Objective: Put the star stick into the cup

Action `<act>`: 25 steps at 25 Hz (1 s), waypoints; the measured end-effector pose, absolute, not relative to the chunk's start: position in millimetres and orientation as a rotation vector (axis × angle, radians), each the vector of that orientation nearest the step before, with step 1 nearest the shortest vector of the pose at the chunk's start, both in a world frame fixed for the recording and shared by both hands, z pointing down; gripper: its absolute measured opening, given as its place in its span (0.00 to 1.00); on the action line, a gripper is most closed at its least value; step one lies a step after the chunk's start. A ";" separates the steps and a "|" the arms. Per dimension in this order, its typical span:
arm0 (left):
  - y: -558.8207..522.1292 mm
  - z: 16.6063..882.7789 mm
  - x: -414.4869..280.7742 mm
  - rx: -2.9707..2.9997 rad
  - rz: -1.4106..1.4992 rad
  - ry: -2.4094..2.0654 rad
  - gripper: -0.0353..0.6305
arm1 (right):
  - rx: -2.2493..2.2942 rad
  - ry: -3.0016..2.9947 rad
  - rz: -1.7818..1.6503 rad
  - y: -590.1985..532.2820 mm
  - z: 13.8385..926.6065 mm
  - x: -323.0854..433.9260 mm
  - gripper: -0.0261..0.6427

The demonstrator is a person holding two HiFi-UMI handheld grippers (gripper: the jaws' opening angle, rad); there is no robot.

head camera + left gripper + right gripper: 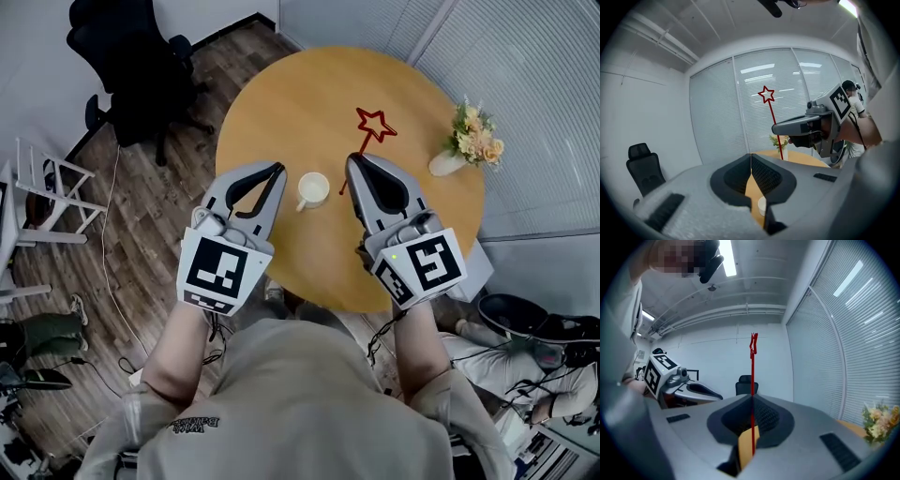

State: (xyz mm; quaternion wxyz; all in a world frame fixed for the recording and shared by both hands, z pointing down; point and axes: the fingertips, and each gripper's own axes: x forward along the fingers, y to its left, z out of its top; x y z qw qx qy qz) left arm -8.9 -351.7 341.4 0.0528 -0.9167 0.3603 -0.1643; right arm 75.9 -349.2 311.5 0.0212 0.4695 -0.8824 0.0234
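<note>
1. Right claw [751,401] pinches the star stick [752,376] low on its stem, star up, seemingly ready to lower end-first.
2. Cup [312,189] stands on the surface [281,103], just left of this claw.
3. Left claw [751,159] is closed and empty, beyond the cup.

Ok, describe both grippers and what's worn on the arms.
The left gripper and right gripper are light grey shells with black-lined, tapering jaws. Each carries a white cube of black square markers; a green light shows by the right one. The arms are bare below a beige short-sleeved shirt.
</note>
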 end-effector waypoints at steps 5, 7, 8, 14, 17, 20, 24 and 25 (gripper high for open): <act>-383.2 346.2 -8.5 -2.798 -0.513 1.111 0.09 | 1.439 -2.743 0.105 -382.5 315.2 68.9 0.08; -390.9 352.2 -5.6 -2.805 -0.518 1.113 0.09 | 1.437 -2.744 0.127 -392.1 324.1 68.5 0.08; -396.1 353.8 -5.0 -2.810 -0.519 1.115 0.09 | 1.433 -2.744 0.142 -398.3 327.6 67.2 0.08; -417.7 383.2 -8.1 -2.860 -0.579 1.139 0.09 | 1.422 -2.722 0.250 -426.2 363.3 56.9 0.08; -420.6 407.8 -9.5 -2.889 -0.641 1.138 0.09 | 1.429 -2.697 0.305 -433.9 389.7 55.6 0.08; -418.6 433.5 -6.2 -2.912 -0.708 1.117 0.09 | 1.450 -2.661 0.364 -437.8 423.5 60.0 0.08; -416.2 468.5 -6.2 -2.951 -0.783 1.097 0.09 | 1.471 -2.602 0.462 -439.3 468.8 62.2 0.08; -415.5 478.0 -7.8 -2.962 -0.806 1.095 0.09 | 1.472 -2.588 0.484 -438.6 478.3 61.4 0.08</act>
